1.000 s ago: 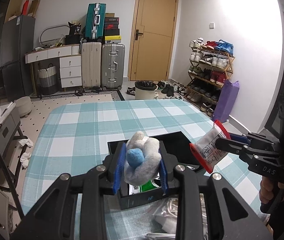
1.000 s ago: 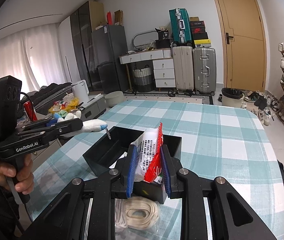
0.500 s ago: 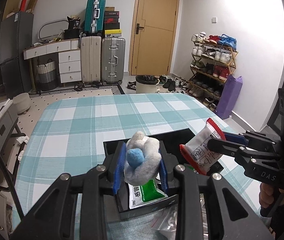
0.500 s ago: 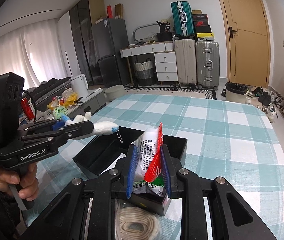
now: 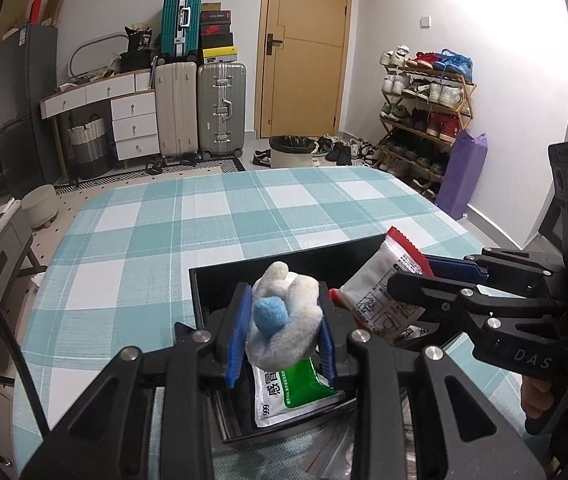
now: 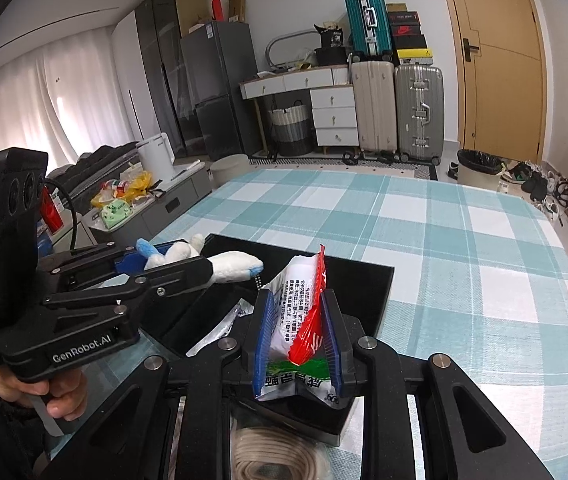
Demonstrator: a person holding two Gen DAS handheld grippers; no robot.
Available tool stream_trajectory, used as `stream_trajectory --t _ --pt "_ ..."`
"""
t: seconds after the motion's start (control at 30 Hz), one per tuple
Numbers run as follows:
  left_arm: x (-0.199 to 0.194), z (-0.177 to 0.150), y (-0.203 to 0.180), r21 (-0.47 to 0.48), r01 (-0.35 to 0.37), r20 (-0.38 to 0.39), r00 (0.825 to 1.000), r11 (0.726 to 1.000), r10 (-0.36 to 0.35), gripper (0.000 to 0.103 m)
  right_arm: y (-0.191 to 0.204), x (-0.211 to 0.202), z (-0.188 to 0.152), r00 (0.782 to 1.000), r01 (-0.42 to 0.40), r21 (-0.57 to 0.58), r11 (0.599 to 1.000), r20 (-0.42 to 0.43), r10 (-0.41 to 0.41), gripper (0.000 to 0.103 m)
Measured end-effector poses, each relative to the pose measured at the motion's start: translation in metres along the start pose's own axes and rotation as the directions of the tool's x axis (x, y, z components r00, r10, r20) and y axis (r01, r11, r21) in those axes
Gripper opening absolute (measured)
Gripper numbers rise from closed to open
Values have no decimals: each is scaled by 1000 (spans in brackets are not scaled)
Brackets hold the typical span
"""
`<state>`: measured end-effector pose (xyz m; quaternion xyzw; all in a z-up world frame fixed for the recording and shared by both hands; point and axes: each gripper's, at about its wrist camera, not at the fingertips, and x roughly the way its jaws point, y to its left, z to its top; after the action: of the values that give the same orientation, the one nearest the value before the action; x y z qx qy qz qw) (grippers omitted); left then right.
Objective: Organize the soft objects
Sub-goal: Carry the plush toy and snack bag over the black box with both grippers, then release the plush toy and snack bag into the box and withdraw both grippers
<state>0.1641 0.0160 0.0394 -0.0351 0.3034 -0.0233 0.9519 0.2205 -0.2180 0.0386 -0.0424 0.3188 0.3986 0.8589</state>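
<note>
A grey-and-white plush toy with a blue patch was held pinched between the blue pads of the left gripper, above the near end of a black storage box set on the table's teal-and-white checked cloth. In the right wrist view, the same toy was seen jutting from the left gripper, its white limb tipped with blue and extended over the open box.

The right gripper was clamped on a red-and-white snack packet — the packet was carried upright between the pads, above the near-right part of the box. From the left wrist camera, the packet was shown tilted, just beside the plush toy, with the right gripper reaching in from the right edge.

Inside the box, at its near end, a white-and-green sachet was laid flat beneath the toy. A coil of pale cord in a clear bag was seen on the cloth — just in front of the box, at the table's near edge.
</note>
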Motion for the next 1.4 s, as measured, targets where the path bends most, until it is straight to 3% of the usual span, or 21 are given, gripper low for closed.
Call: stream_trajectory --t 0.8,0.97,1.0,1.07,1.1,1.23,1.3,1.33,1.4 --pt "20 -10 0 15 -7 -55 998 1000 8 30 0 26 -4 996 -8 6 1000 -91 8 23" --pt "20 -10 -1 19 -4 -69 998 1000 5 37 4 26 -4 995 -3 -9 1000 -96 2 25" --pt "19 -9 -1 19 -5 -72 997 1000 7 38 4 24 -3 996 6 -14 1000 -94 -8 28" --pt "15 -9 0 17 -14 -68 998 1000 15 58 4 18 -3 997 25 -30 999 -79 -28 40" --pt "12 -9 0 16 -19 -65 998 1000 20 59 3 13 -2 997 35 -31 999 -62 -36 50" --pt "-1 -9 2 9 -12 -61 998 1000 13 64 -3 -8 -3 997 68 -22 997 -28 -69 75" --pt "-10 -11 3 -3 -11 -49 999 1000 11 89 -8 -19 -6 996 85 -8 996 -15 -85 97" --pt "-17 -12 2 -7 -23 -27 999 1000 23 101 -9 -23 -7 996 91 -4 996 -12 -91 99" --pt "-29 -14 1 3 -21 9 1000 1000 21 102 -12 -33 -11 994 107 -3 994 -20 -107 102"
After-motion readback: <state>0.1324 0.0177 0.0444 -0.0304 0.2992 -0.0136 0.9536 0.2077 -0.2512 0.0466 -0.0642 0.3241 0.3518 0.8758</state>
